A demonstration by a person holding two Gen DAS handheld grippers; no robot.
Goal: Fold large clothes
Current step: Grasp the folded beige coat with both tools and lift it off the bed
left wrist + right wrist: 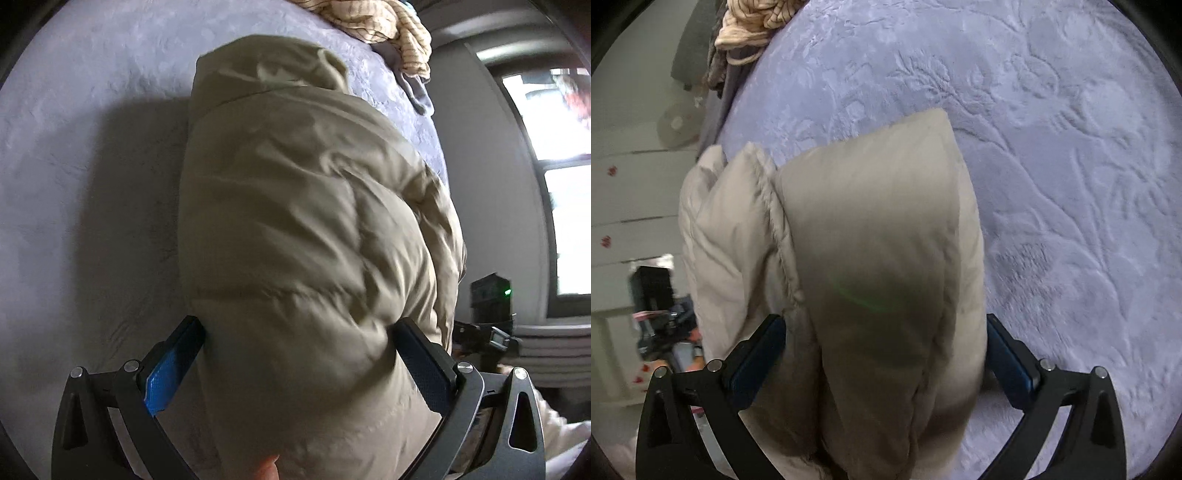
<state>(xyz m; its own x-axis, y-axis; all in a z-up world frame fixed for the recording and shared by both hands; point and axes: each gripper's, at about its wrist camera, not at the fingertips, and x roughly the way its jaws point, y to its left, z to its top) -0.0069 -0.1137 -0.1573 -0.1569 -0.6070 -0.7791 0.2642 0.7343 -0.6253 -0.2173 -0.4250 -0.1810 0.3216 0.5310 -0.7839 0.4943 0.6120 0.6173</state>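
Note:
A beige puffer jacket (303, 206) lies bunched and folded on a lavender embossed bedspread (92, 129). In the left wrist view it fills the space between the wide-set jaws of my left gripper (298, 322). Both pads press into its sides, and the fabric creases around the right finger (421, 354). In the right wrist view a folded, rounded end of the jacket (879, 229) sits between the jaws of my right gripper (883, 317). Those jaws stand at their widest, beside the fabric without squeezing it. A fingertip (267, 469) shows at the bottom edge.
A cream striped cloth (388, 26) is heaped at the far corner of the bed (1052, 147), also seen as the striped cloth (750, 22). The bed edge drops off toward a window (554, 147) and a black device with a green light (491, 295). A round fan (677, 125) stands by the wall.

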